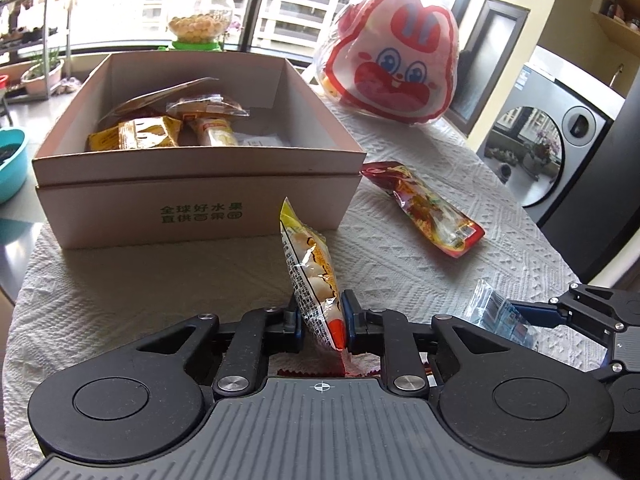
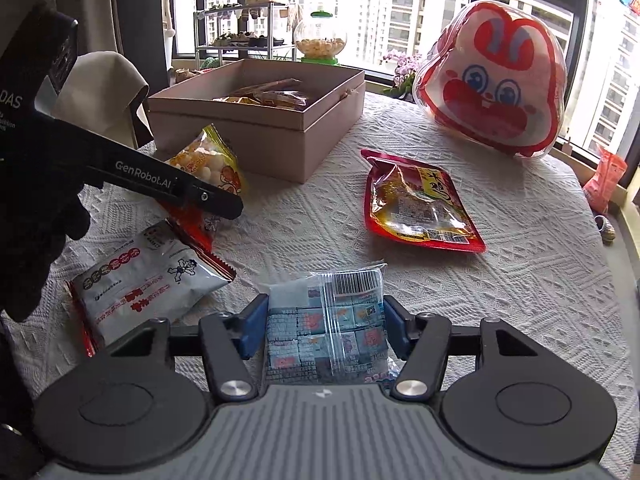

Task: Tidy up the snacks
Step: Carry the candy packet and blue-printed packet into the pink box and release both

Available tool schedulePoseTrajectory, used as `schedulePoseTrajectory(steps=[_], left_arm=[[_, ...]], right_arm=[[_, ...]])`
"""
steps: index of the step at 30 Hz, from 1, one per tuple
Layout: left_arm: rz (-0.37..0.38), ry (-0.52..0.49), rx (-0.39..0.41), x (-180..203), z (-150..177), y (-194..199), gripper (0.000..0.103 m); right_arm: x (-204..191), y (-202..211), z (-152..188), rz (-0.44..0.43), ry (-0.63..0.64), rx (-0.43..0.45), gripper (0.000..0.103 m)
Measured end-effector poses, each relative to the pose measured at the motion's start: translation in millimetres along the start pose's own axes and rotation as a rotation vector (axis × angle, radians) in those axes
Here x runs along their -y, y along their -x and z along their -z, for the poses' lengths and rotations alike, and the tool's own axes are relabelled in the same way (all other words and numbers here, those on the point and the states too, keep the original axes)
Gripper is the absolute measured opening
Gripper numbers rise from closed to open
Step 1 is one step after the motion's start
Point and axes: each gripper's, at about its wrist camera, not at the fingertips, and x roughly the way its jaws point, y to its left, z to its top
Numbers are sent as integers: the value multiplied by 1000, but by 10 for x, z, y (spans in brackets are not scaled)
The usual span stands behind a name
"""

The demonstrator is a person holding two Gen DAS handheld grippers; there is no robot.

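Pinching a yellow snack packet [image 1: 314, 276] near its red lower end, the left tongs [image 1: 322, 322] are nearly closed on it, and the packet stands tilted up off the table, its yellow top leaning toward the cardboard box [image 1: 192, 196]. In the right wrist view that same packet [image 2: 210, 160] shows beside the box's near corner, with the left tongs' black arm crossing in front of it.

The right tongs [image 2: 326, 326] sit spread about the width of a clear pack of blue-wrapped sweets [image 2: 328, 328]; the blue pads are at its two sides, though I cannot tell whether they are pressing it or only flanking it. The pack lies flat on the white textured tablecloth [image 2: 500, 280].

Just left of it lies a white snack bag [image 2: 140, 276] with a red serrated edge, resting on the cloth under the left tongs. Farther out, in the middle of the table, a red pouch [image 2: 416, 204] lies flat, apart from everything else.

The open box [image 2: 260, 120] stands at the far left of the table and holds several yellow and orange wrapped snacks [image 1: 168, 128], piled toward its left side. To the right, near the window, sits a big rabbit-faced bag [image 2: 492, 92] in red and white. Behind the box, a green-capped globe jar [image 1: 200, 16] of pale round balls stands by the glass.
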Motion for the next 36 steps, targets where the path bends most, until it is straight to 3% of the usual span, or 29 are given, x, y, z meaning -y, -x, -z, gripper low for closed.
schedulePoseTrajectory(steps=[3, 9, 17, 23, 28, 31, 32, 36], left_arm=[[-4, 23, -7, -58, 6, 3, 23], [-17, 118, -8, -240, -43, 32, 23], [-13, 198, 90, -445, -96, 91, 26], [5, 196, 57, -487, -111, -4, 27], [44, 213, 37, -484, -103, -30, 21], [68, 191, 34, -443, -56, 17, 21], [72, 178, 40, -415, -34, 53, 21], [71, 105, 111, -288, 46, 312, 20]], right_arm=[[3, -5, 16, 7, 1, 0, 63], [1, 3, 52, 36, 17, 2, 80], [209, -66, -21, -6, -72, -37, 82], [123, -69, -12, 15, -31, -28, 82], [51, -22, 3, 20, 16, -22, 80], [37, 3, 6, -8, 19, -23, 67], [47, 10, -5, -17, 16, -27, 61], [99, 69, -31, -42, -15, -40, 59]])
